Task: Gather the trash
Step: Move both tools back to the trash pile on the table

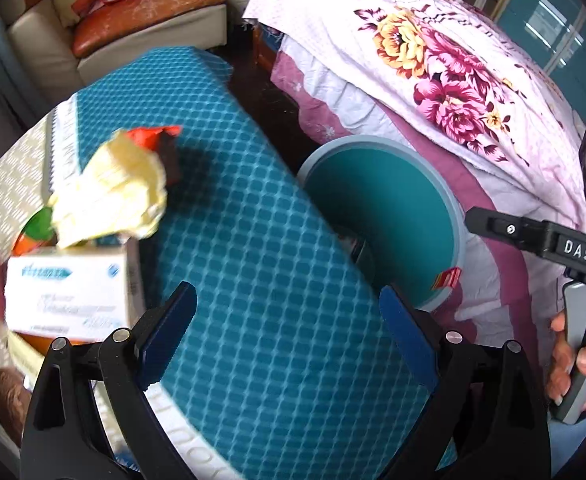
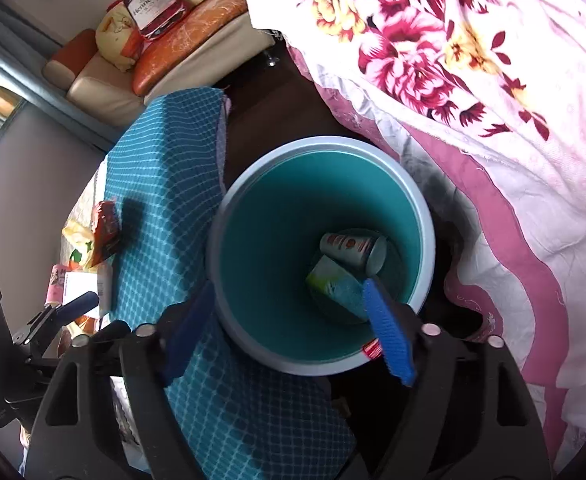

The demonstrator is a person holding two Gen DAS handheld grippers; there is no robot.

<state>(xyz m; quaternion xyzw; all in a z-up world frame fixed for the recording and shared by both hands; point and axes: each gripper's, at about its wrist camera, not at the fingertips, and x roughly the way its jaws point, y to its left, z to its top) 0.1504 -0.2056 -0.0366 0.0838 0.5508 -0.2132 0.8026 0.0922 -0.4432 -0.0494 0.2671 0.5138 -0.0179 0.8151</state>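
Trash is seen at the far left of the left wrist view: a crumpled yellow paper (image 1: 113, 192) with a red wrapper (image 1: 153, 136) behind it, and a white carton (image 1: 67, 294) just below, all on the teal checked cloth (image 1: 253, 240). The left gripper (image 1: 289, 332) is held over bare cloth, jaws spread wide with nothing between them. Further right, the teal bin (image 2: 229, 216) stands against the cloth's edge; a paper cup (image 2: 347, 246) and a green carton (image 2: 333, 280) lie inside. The right gripper (image 2: 293, 328) is poised above the bin, jaws wide and empty. A floral blanket (image 2: 473, 60) crowds the right side.
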